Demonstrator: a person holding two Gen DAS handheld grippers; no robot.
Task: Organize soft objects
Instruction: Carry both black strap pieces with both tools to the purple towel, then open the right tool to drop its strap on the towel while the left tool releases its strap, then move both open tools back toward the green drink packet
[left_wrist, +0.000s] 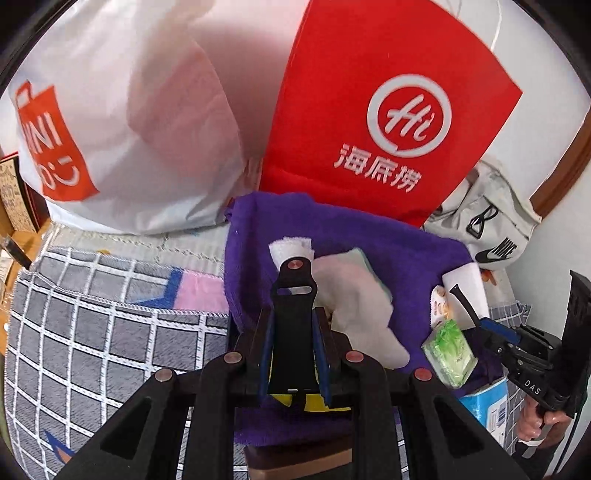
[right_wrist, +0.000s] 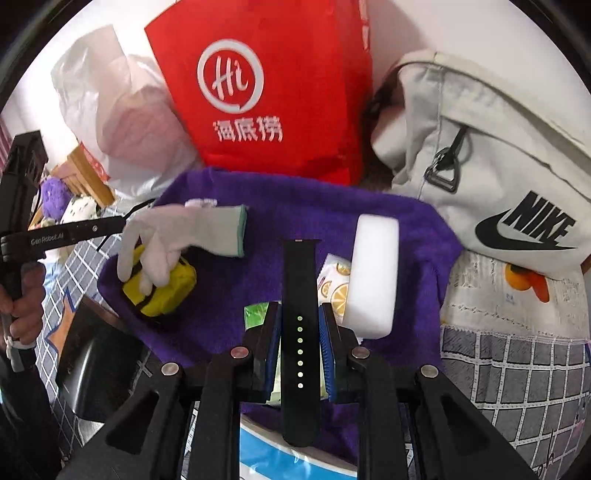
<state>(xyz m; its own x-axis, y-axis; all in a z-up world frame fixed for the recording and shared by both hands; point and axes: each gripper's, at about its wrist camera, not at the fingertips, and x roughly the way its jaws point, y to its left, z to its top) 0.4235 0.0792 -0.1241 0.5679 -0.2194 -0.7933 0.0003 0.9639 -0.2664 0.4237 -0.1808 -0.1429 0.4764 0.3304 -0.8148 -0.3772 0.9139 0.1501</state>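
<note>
Left gripper (left_wrist: 293, 291): fingers closed on a black strap half (left_wrist: 293, 314) with a buckle slot; a white glove (right_wrist: 184, 236) hangs draped over its tip.
Right gripper (right_wrist: 300, 325): fingers closed on the other black strap half (right_wrist: 300, 332), the one with a row of holes.
Soft objects, location: gathered on the purple towel (right_wrist: 406, 229), which covers a box on the bed.
Risk, glove: it appears only draped over the left strap, not pinched; a tilt or quick move could let it slide off onto the yellow pouch (right_wrist: 162, 291) or off the towel.
Risk, straps: smooth, bendy rubber, each held near one end; the free ends may flop and knock the foam block (right_wrist: 375, 273).
Risk, towel: loose over the box; dragging anything across it could bunch it and tip the packets at its edge.
Towel: deep purple terry, thick pile, rumpled corners.
Glove: thin white knit, green-edged cuff, limp fingers.
Foam block: white, matte, rounded rectangular slab, standing on its long edge.
Pouch: yellow fabric, black trim, boxy.
Packets: glossy film, one green (left_wrist: 448, 350), one with lemon print (right_wrist: 334, 284).
Bags behind: stiff red paper bag (right_wrist: 273, 92), crinkled white plastic bag (left_wrist: 122, 122), grey canvas backpack (right_wrist: 498, 147).
Bed cover: grey checked cloth (left_wrist: 92, 332), quilted.
</note>
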